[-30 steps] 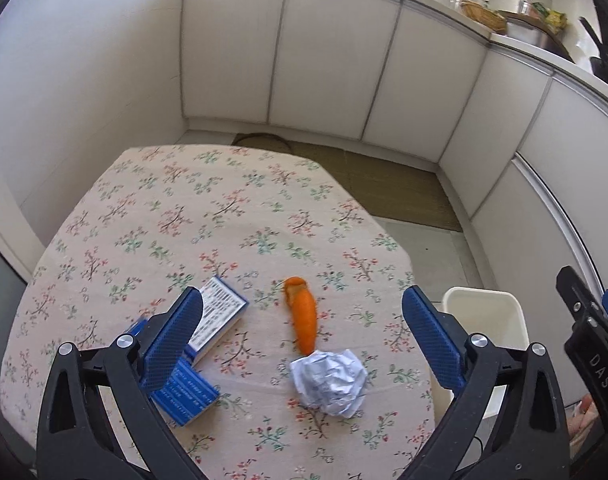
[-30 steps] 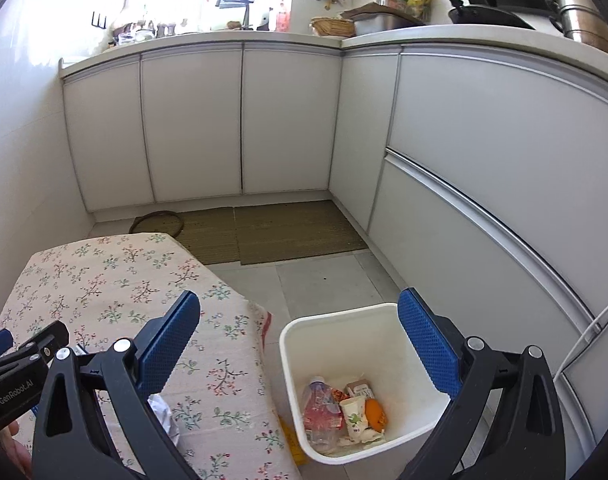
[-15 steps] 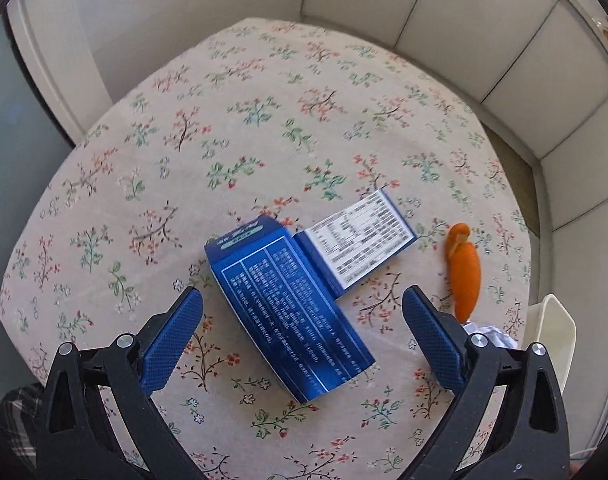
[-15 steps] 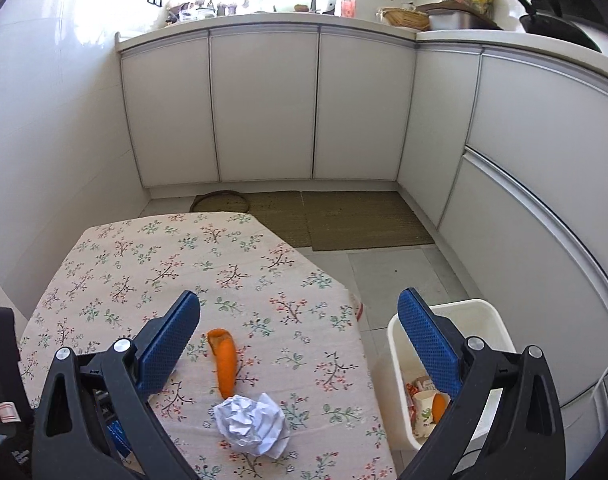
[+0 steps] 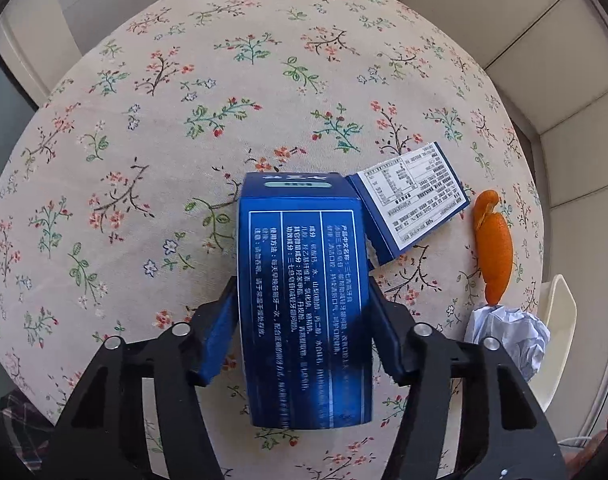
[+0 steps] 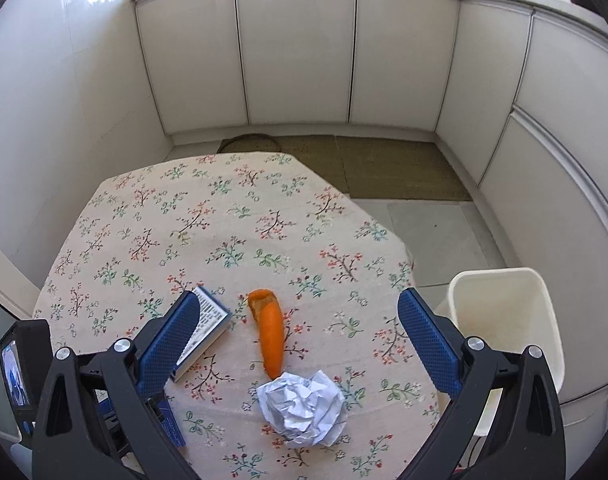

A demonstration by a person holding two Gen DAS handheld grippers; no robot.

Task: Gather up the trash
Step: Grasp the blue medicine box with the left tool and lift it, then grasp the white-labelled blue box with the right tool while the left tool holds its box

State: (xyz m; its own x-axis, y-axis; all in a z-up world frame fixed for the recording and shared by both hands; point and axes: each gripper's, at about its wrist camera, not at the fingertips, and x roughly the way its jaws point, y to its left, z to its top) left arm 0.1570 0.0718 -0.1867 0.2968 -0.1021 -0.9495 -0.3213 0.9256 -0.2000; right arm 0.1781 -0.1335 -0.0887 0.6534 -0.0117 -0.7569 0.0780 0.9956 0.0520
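left tongs [image 5: 304, 312] pinching the blue box [image 5: 305, 300] mid-bench [image 5: 184, 80], right tongs [image 6: 300, 340] spread above the paper ball [image 6: 302, 408]; that torn flap [image 5: 413, 200] might snag, twisting the box loose.

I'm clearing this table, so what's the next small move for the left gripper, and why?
Probably lift the blue box straight up: the left gripper has its pads against both sides, and the white bin stands beside the table, ready to take it.

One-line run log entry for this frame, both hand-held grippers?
left hand-held gripper: shut on blue box | right hand-held gripper: open, above orange peel, paper ball | bin: beside table
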